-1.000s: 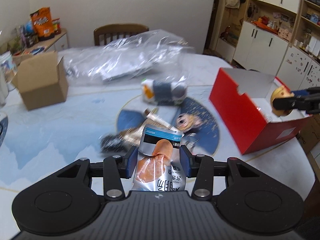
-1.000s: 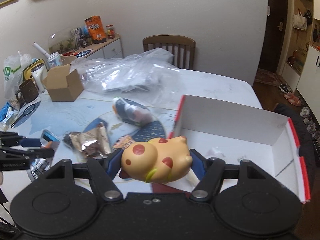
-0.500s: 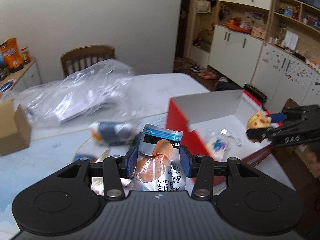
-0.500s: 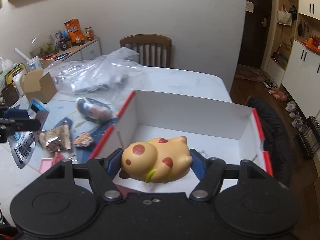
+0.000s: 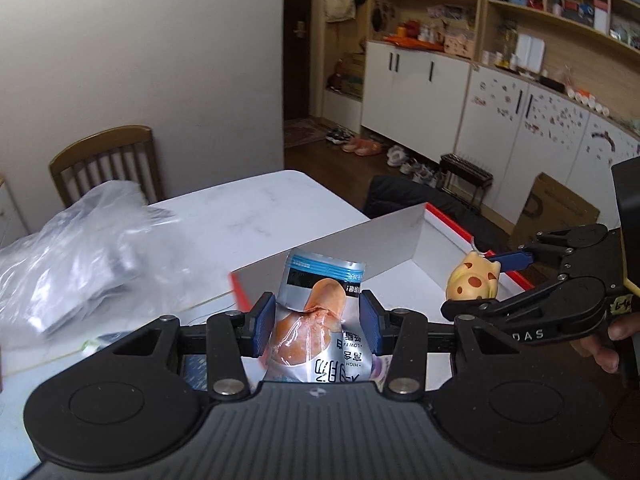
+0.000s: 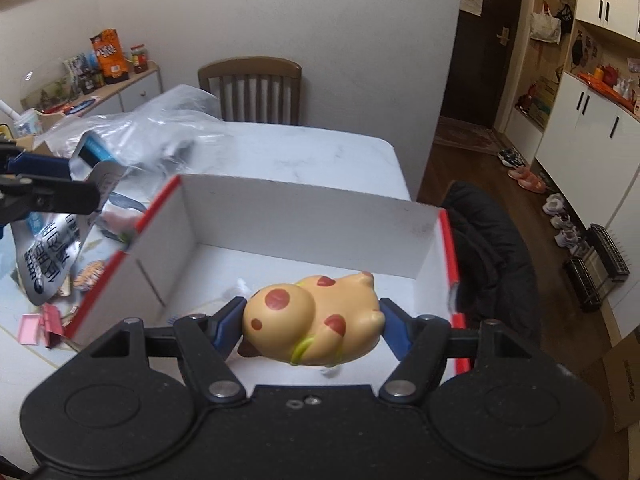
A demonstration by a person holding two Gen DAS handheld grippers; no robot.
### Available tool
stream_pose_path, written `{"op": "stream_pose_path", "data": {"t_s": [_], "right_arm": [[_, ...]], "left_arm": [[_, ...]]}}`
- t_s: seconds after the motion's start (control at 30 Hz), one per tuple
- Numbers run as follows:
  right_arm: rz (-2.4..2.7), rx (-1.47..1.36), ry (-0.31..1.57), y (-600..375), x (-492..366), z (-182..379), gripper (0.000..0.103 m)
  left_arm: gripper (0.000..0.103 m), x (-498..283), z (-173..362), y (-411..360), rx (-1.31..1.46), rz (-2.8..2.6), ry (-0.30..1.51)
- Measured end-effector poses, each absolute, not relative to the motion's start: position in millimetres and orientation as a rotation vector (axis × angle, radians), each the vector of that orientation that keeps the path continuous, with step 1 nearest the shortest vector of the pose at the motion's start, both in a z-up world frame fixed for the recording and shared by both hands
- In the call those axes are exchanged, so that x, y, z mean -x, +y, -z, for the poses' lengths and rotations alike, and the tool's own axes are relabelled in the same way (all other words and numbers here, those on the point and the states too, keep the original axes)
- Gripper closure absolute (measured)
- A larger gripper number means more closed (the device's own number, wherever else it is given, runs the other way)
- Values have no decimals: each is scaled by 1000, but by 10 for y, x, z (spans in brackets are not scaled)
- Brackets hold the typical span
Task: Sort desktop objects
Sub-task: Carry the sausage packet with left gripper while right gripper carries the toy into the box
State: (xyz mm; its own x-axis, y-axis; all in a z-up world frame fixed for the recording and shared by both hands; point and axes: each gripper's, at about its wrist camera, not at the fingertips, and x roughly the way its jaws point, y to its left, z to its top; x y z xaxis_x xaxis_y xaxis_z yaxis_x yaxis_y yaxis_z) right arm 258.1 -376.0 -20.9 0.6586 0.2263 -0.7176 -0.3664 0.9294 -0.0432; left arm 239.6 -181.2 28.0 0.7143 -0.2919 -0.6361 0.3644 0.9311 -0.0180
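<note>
My left gripper (image 5: 316, 328) is shut on a silver snack pouch (image 5: 316, 332) with a blue top and an orange picture, held above the near left corner of the red box (image 5: 404, 236). My right gripper (image 6: 310, 326) is shut on a yellow toy animal with red spots (image 6: 312, 320), hanging over the white inside of the red box (image 6: 304, 216). The same toy (image 5: 474, 280) and right gripper (image 5: 492, 280) show at the right of the left wrist view. In the right wrist view the pouch (image 6: 56, 240) and left gripper (image 6: 76, 184) are at the far left.
A crumpled clear plastic bag (image 5: 76, 252) lies on the white table (image 5: 248, 208) left of the box. Small wrappers and a pink piece (image 6: 36, 326) sit on the table left of the box. A wooden chair (image 6: 250, 92) stands behind; a black garment (image 6: 492, 256) lies past the table's right edge.
Both grippers have moved to the right, over the red box. The pouch now hangs at the box's left corner and the toy sits over its inside. Neither grip has altered.
</note>
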Motion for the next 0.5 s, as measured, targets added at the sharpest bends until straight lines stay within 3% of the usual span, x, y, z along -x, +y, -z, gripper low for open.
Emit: {"op": "stream_pose_path", "data": {"t_s": [0.5], "right_arm": [[-352,193,895,-3867,-2881,481,33]], "left_arm": [[60,-3004,37,-2399,-221,410,752]]}}
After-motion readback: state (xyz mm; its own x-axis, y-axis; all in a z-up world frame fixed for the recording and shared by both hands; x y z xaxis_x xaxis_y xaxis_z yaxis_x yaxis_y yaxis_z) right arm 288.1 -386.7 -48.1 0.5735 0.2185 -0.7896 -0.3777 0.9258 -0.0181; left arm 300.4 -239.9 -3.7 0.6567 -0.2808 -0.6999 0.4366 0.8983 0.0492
